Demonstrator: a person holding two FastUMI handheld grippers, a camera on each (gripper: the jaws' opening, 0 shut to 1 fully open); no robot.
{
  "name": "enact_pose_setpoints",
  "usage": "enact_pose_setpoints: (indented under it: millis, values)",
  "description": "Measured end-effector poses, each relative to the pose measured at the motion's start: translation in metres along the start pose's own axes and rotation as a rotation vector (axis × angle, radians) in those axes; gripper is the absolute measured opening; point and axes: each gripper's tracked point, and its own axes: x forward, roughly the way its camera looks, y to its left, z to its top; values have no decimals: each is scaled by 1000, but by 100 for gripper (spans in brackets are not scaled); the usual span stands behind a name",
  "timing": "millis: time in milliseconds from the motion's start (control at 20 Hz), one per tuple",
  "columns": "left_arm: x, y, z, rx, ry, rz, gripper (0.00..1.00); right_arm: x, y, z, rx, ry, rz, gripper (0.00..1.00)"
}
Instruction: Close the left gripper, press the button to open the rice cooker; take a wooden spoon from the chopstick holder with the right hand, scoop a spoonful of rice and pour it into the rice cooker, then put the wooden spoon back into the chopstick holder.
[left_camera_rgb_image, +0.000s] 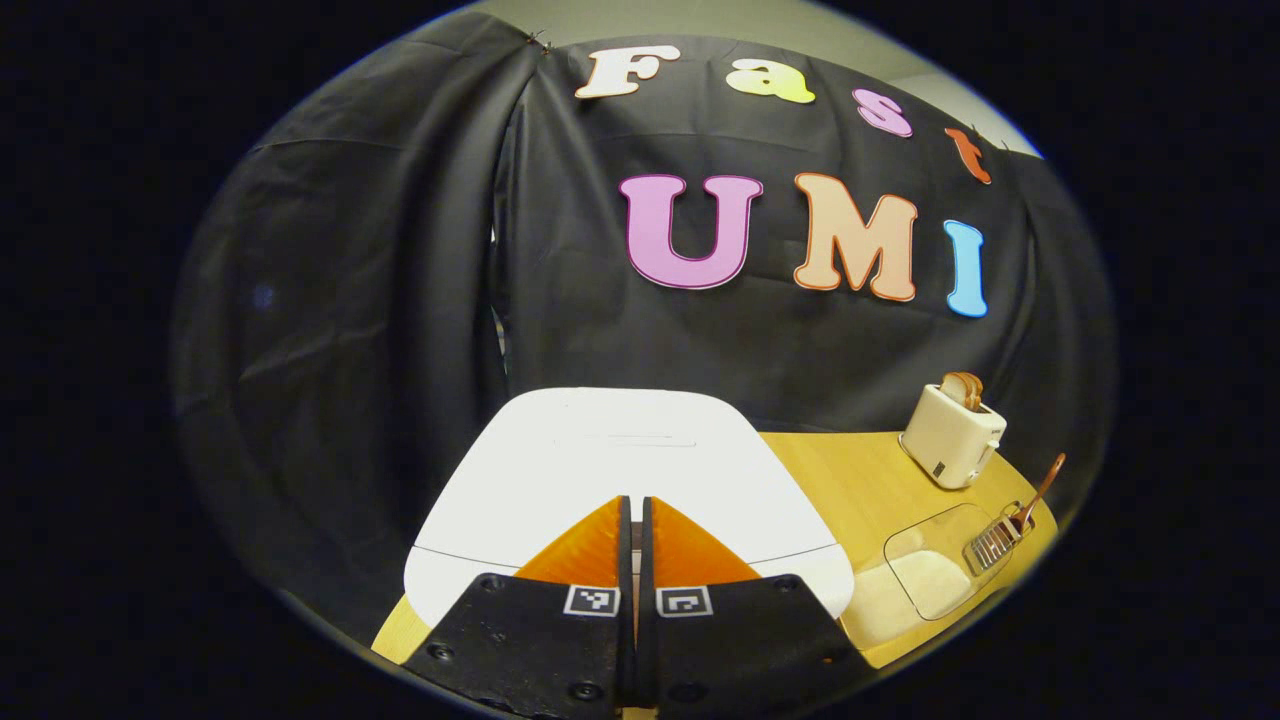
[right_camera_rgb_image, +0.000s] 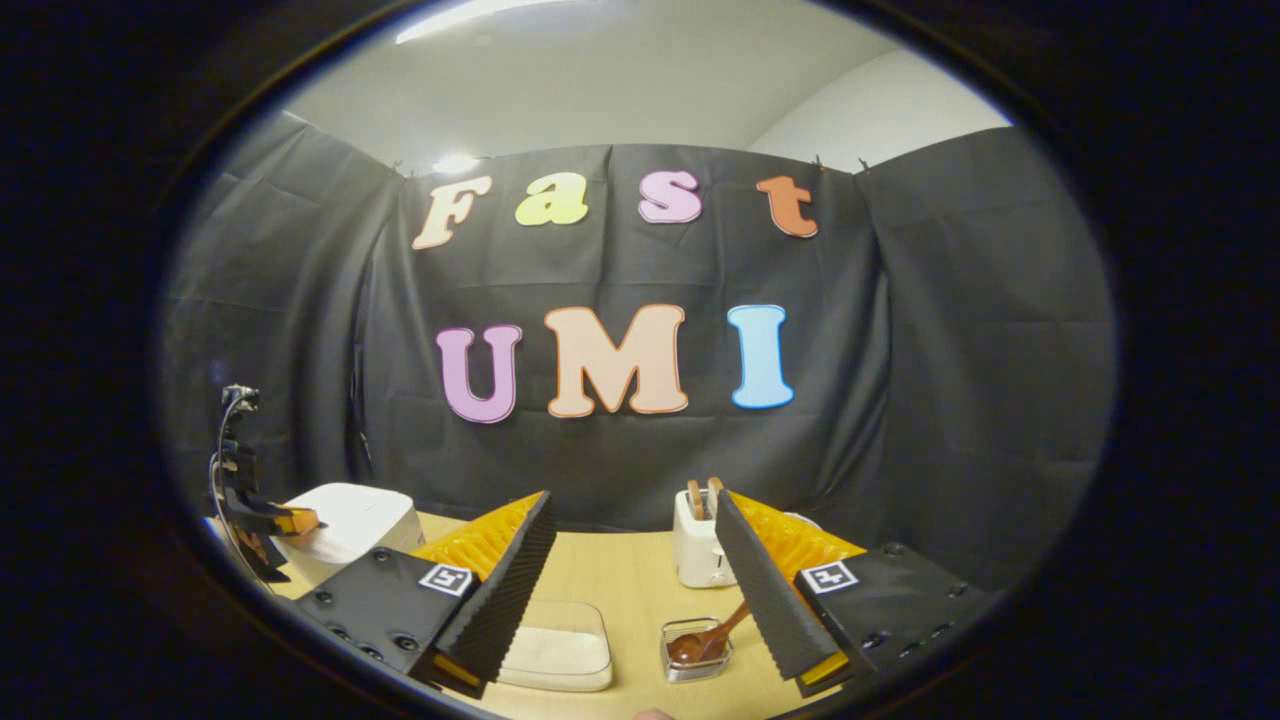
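The left gripper (left_camera_rgb_image: 634, 515), fingers pressed together and holding nothing, is hovering over the white rice cooker (left_camera_rgb_image: 620, 450); the right gripper (right_camera_rgb_image: 635, 560) is gaping wide, empty, wooden spoon (right_camera_rgb_image: 705, 640) at its five o'clock.

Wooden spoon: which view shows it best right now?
Right gripper view. The wooden spoon sits near and central in the chopstick holder, between the open right gripper's fingers. Left gripper view has it small and distorted at the far edge.

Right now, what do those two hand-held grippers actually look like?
Each hand-held gripper has two wedge-shaped fingers on flat black plates with screws, each plate bearing a small square black-and-white marker. The left gripper, seen farther off, trails a thin cable. The right gripper has ribbed pads.
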Motion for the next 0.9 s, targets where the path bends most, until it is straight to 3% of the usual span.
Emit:
enact_pose_setpoints:
  millis: [250, 450, 700, 900]
  values:
    - [-1, 2, -14, -45, 24, 2, 0, 0, 3, -5, 13, 11, 12, 100]
    - [1, -1, -7, 17, -15, 23, 0, -1, 0, -5, 8, 6, 8, 100]
    - [0, -1, -2, 18, -18, 41, 0, -1, -4, -4, 7, -1, 5, 100]
    - [-11, -3, 22, 19, -85, 56, 0, -1, -10, -4, 3, -8, 0, 100]
